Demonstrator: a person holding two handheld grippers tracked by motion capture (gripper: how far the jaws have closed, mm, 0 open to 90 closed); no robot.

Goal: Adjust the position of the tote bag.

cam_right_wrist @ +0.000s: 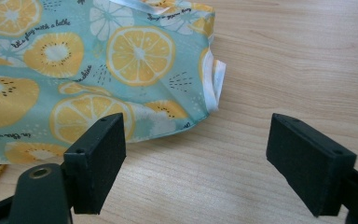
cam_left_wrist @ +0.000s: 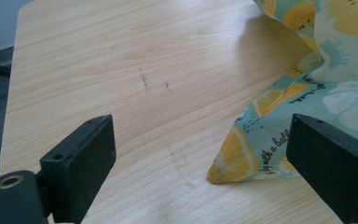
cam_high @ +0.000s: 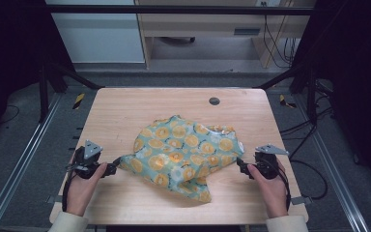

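A crumpled light-blue cloth printed with lemon and kiwi slices (cam_high: 183, 152) lies on the wooden table (cam_high: 125, 108), near its middle. My left gripper (cam_high: 115, 164) rests at the cloth's left corner, open; in the left gripper view that corner (cam_left_wrist: 242, 158) lies on the wood between the two black jaws, close to the right one, with neither pad pressing on it. My right gripper (cam_high: 240, 166) sits at the cloth's right edge, also open. In the right gripper view the hemmed edge (cam_right_wrist: 212, 79) lies just beyond the jaws, with bare wood between them.
A round dark grommet (cam_high: 214, 101) sits in the table near the far edge. Black frame rails (cam_high: 43, 92) stand at both sides, and cables (cam_high: 314, 169) trail on the floor to the right. Bare wood surrounds the cloth on all sides.
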